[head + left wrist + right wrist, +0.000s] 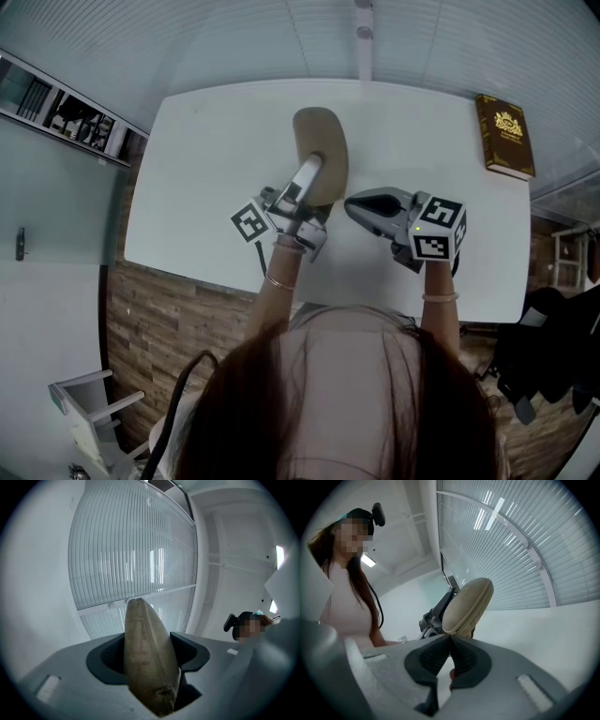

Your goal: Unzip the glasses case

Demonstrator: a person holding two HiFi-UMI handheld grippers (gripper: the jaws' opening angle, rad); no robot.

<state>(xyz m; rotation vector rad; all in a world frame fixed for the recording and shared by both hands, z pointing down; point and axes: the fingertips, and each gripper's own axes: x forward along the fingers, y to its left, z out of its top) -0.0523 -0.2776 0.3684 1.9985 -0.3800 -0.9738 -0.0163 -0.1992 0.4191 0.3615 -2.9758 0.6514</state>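
Left tongs [309, 178] angled up, clamping glasses case [323, 141]; right tongs [352, 205] level, jaws closed, tips at case's edge.

A brown hardcover book with a gold emblem [505, 137] lies flat at the far right corner of the white rectangular surface [206, 169]. A white slatted blind [187, 37] runs beyond the surface's far edge. To its left is an open shelf of dark items [75, 117]. Wood-plank flooring [169, 309] shows below its near edge.
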